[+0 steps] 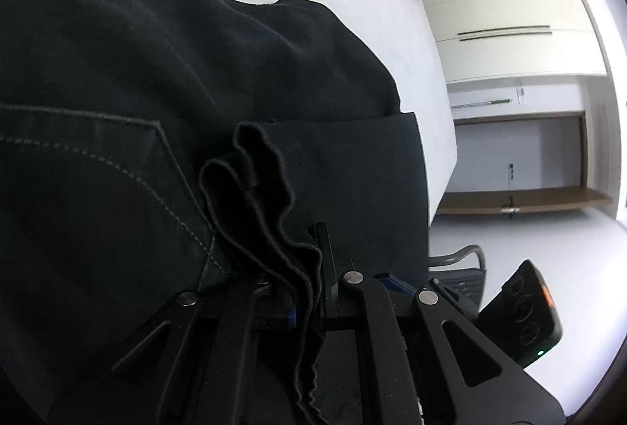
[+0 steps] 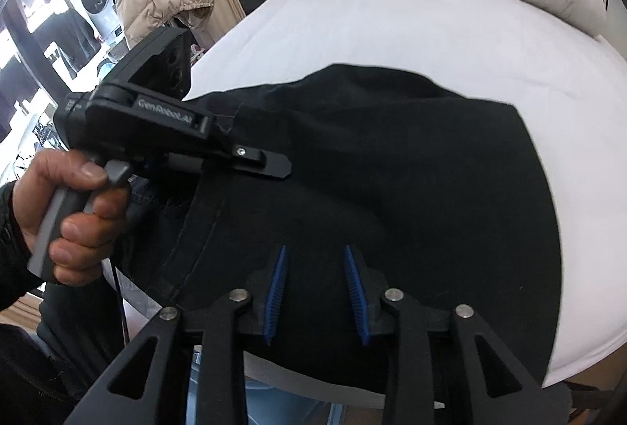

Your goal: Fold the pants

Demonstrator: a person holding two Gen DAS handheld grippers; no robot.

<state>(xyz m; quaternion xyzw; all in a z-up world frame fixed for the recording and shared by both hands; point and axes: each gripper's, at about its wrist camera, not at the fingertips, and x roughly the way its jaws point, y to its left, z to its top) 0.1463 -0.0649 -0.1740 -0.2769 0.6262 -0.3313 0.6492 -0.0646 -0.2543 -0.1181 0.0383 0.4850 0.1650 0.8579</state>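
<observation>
Jaws: left gripper [image 1: 309, 307] clamped on bunched pants [image 2: 372, 170] hem; right gripper [image 2: 316, 292] open, empty. Advice: draw hem flat over bed [image 2: 392, 33], edges aligned.

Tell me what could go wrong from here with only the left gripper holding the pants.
1. The left gripper pinches several bunched hem layers of the pants; a pull could slip one layer out and skew the fold.
2. The right gripper is open, holding nothing, so the pants may drag across the bed.
3. The pants overhang the bed edge and could slide off.
</observation>
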